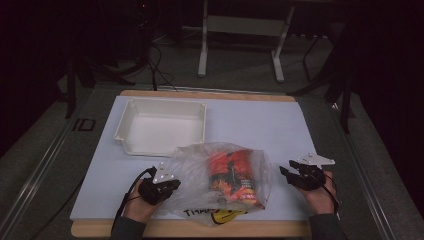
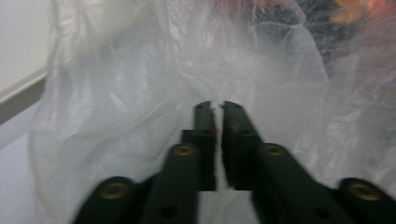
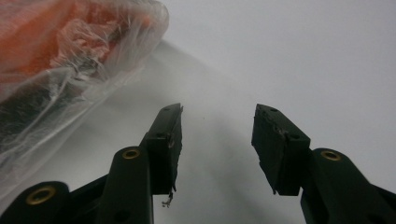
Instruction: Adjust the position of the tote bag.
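A clear plastic bag (image 1: 200,167) lies on the white mat near the front edge, with a red and orange snack packet (image 1: 232,172) inside it. My left gripper (image 1: 175,184) is at the bag's left side. In the left gripper view its jaws (image 2: 218,109) stand pressed together with a thin fold of the bag's film (image 2: 140,93) pinched between them. My right gripper (image 1: 286,172) rests just right of the bag, apart from it. Its jaws (image 3: 217,116) stand open over bare mat, and the bag (image 3: 70,60) lies to their upper left.
A white empty tray (image 1: 125,120) sits on the mat behind the bag, toward the back left. The mat (image 1: 260,120) covers a wooden board. The bag carries black lettering and a yellow face print (image 1: 225,216) at the front edge.
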{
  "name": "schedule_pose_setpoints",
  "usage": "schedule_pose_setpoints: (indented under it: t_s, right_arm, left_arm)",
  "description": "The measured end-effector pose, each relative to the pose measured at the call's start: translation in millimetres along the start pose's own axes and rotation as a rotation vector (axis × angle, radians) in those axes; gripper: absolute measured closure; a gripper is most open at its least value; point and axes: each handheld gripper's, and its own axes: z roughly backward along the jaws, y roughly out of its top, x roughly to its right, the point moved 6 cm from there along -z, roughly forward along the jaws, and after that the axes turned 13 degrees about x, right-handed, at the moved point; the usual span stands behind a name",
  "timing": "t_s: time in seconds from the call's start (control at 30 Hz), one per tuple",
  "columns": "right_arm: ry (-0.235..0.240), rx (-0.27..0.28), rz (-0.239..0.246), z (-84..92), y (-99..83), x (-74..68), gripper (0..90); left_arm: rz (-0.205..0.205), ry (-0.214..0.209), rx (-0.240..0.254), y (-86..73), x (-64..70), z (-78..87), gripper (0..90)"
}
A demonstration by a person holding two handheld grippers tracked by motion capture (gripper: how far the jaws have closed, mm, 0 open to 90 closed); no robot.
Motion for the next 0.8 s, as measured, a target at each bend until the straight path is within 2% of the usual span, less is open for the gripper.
schedule_pose_setpoints:
  t_s: [0.4, 0.8]
  right_arm:
    - [0.016, 0.018, 0.042, 6.2, 12.5, -6.7, 51.8]
    - [0.083, 0.053, 0.124, 7.7, 36.7, -33.8, 50.8]
  left_arm:
    - [-0.027, 0.005, 0.025, 17.0, 3.4, -2.3, 89.9]
    - [-0.073, -0.016, 0.033, 42.2, 14.6, -20.8, 89.9]
